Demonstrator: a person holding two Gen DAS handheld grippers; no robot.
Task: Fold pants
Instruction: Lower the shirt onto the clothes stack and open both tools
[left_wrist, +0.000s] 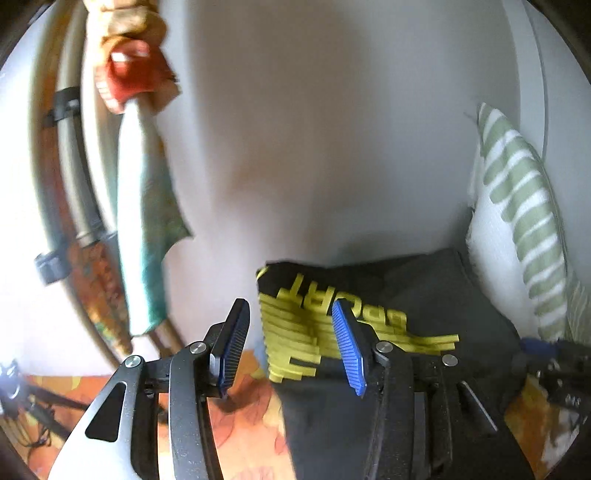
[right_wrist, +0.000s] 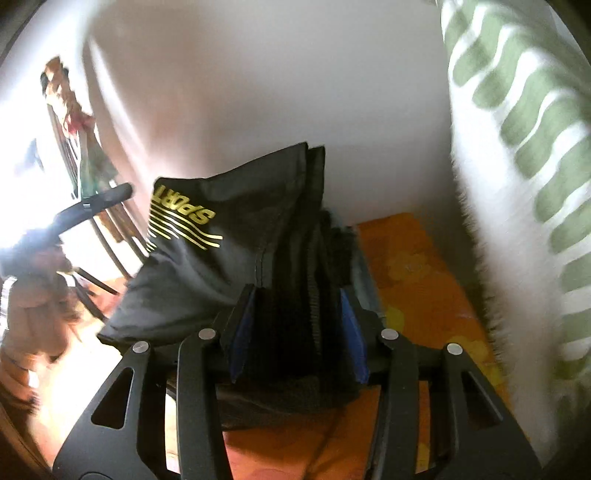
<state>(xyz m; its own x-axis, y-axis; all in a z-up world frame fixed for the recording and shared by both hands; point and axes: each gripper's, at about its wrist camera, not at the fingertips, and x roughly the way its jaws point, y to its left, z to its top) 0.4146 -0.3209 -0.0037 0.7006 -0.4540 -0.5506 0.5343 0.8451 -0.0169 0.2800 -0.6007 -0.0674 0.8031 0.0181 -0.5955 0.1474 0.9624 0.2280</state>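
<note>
My right gripper (right_wrist: 299, 328) clamps a thick bunch of the black pants (right_wrist: 236, 236), lifted over the orange floral bedsheet (right_wrist: 413, 280). My left gripper (left_wrist: 291, 345) is spread wide, gripping nothing, its right finger against the pants' yellow print. Behind: a striped pillow (left_wrist: 524, 221), then the white wall (left_wrist: 314, 110).

Both wrist views close, sharing black pants (left_wrist: 424, 295)
</note>
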